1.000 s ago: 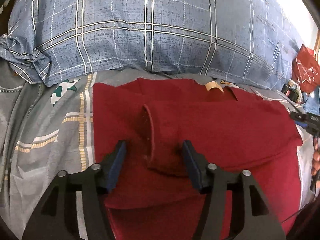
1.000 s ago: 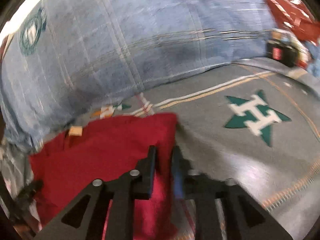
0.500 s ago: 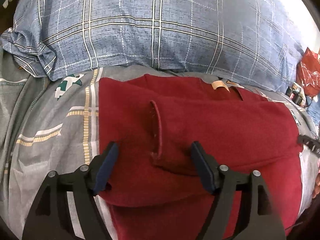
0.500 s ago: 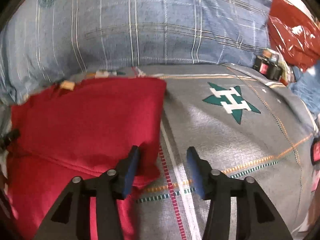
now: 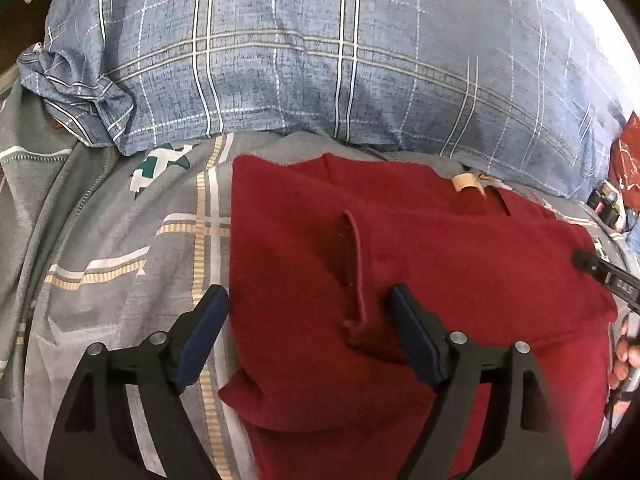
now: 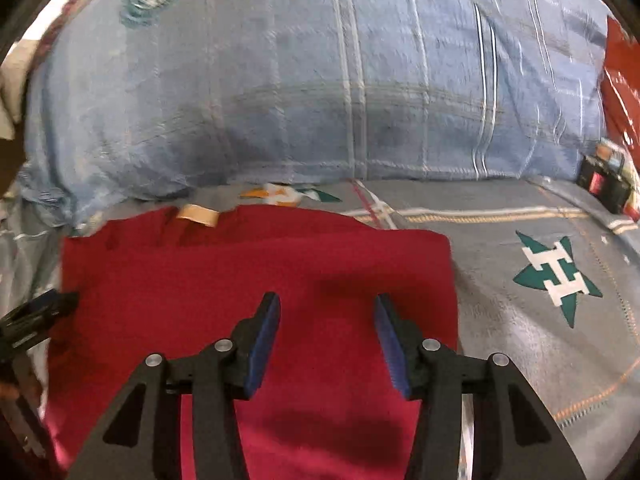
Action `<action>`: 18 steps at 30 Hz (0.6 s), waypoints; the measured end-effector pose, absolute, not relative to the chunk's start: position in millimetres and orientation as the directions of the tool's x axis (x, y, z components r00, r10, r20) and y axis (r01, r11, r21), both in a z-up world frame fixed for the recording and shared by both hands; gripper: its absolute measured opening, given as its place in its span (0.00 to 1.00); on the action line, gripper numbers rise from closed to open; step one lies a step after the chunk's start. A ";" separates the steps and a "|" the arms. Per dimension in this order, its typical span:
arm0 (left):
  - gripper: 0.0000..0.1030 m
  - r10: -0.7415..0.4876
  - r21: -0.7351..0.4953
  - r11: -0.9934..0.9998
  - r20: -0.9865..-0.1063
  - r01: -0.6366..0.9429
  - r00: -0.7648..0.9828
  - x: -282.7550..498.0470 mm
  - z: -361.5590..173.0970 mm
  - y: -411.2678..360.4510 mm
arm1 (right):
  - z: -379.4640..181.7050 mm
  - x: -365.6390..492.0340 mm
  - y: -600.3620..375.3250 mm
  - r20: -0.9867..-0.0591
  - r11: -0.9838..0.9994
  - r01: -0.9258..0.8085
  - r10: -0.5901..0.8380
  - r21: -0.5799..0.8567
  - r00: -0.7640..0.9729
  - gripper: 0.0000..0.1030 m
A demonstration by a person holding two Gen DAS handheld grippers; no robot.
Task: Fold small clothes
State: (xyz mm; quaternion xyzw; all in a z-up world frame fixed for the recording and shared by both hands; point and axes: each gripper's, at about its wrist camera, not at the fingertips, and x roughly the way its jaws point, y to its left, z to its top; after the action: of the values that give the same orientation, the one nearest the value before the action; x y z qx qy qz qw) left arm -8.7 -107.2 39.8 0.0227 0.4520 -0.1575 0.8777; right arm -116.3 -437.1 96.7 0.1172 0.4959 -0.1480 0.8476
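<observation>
A dark red garment (image 5: 460, 280) lies partly folded on the bed, its tan neck label (image 5: 466, 182) at the far edge. One sleeve (image 5: 356, 264) is folded over onto the body. My left gripper (image 5: 307, 294) hovers at the garment's left edge. Its jaws are opening and straddle the sleeve end without pressing it. In the right wrist view my right gripper (image 6: 327, 301) stands open just above the red garment (image 6: 240, 272), near its right side, with nothing pinched. The other gripper's black tip (image 6: 40, 312) shows at the left edge.
A big blue plaid pillow (image 5: 320, 60) fills the far side. The grey bedsheet (image 6: 520, 360) carries a green star print (image 6: 556, 276). A red plastic bag (image 6: 620, 92) and a small dark box (image 6: 604, 178) sit at the far right. A hand (image 5: 624, 356) shows at the right edge.
My left jaws have spread wider, away from the sleeve fold. My right gripper let its narrow gap widen and slid left from the garment's right edge to over the cloth.
</observation>
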 end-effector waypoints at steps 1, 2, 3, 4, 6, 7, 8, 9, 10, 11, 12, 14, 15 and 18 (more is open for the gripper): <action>0.81 -0.257 -0.107 0.950 -0.804 0.294 0.536 -7.6 38.0 -106.7 | 92.6 -116.7 -440.8 -0.869 0.923 0.377 -0.128 0.072 0.478 0.49; 0.81 -0.262 -0.118 0.950 -0.807 0.290 0.530 -6.0 36.5 -105.8 | 92.3 -117.1 -442.7 -0.862 0.921 0.382 -0.130 0.078 0.490 0.49; 0.82 -0.264 -0.123 0.950 -0.807 0.287 0.529 -5.6 36.2 -105.2 | 92.5 -117.1 -442.6 -0.865 0.921 0.382 -0.130 0.076 0.485 0.49; 0.82 -0.265 -0.125 0.950 -0.807 0.285 0.528 -5.4 36.2 -105.0 | 94.0 -117.6 -441.2 -0.866 0.925 0.375 -0.132 0.067 0.482 0.49; 0.82 -0.263 -0.122 0.950 -0.806 0.286 0.530 -6.5 36.7 -104.9 | 97.1 -121.0 -439.1 -0.871 0.928 0.369 -0.134 0.058 0.473 0.49; 0.82 -0.260 -0.118 0.951 -0.805 0.287 0.532 -7.3 37.1 -105.4 | 99.8 -124.4 -437.5 -0.873 0.928 0.368 -0.130 0.061 0.470 0.50; 0.82 -0.259 -0.115 0.951 -0.805 0.287 0.534 -7.7 37.3 -105.6 | 103.7 -130.3 -435.6 -0.871 0.927 0.368 -0.120 0.073 0.476 0.50; 0.82 -0.258 -0.114 0.951 -0.805 0.287 0.534 -8.0 37.3 -105.7 | 106.4 -134.7 -434.4 -0.870 0.926 0.368 -0.111 0.085 0.481 0.51; 0.82 -0.258 -0.115 0.951 -0.806 0.287 0.533 -8.1 37.3 -105.7 | 109.2 -139.9 -433.9 -0.870 0.924 0.369 -0.101 0.097 0.483 0.52; 0.82 -0.260 -0.118 0.951 -0.807 0.286 0.531 -8.1 36.9 -105.3 | 113.0 -148.0 -432.8 -0.869 0.922 0.369 -0.088 0.113 0.487 0.53; 0.83 -0.262 -0.123 0.951 -0.808 0.285 0.527 -7.7 36.4 -104.8 | 115.8 -153.2 -431.6 -0.869 0.923 0.366 -0.080 0.121 0.489 0.54; 0.84 -0.270 -0.138 0.951 -0.809 0.278 0.522 -6.9 35.2 -102.9 | 120.1 -162.9 -430.5 -0.870 0.923 0.367 -0.083 0.118 0.486 0.55; 0.84 -0.273 -0.145 0.951 -0.810 0.274 0.519 -6.3 34.7 -102.5 | 120.7 -164.3 -430.8 -0.871 0.922 0.369 -0.085 0.115 0.484 0.56; 0.86 -0.280 -0.160 0.951 -0.810 0.265 0.515 -5.3 32.7 -100.8 | 111.1 -162.7 -434.5 -0.886 0.919 0.379 -0.082 0.110 0.457 0.56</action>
State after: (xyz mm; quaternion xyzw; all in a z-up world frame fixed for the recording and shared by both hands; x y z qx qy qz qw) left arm -5.3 -100.8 32.7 -0.0080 0.4671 -0.1567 0.8702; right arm -162.7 -434.5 111.1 0.1475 0.5028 -0.1372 0.8406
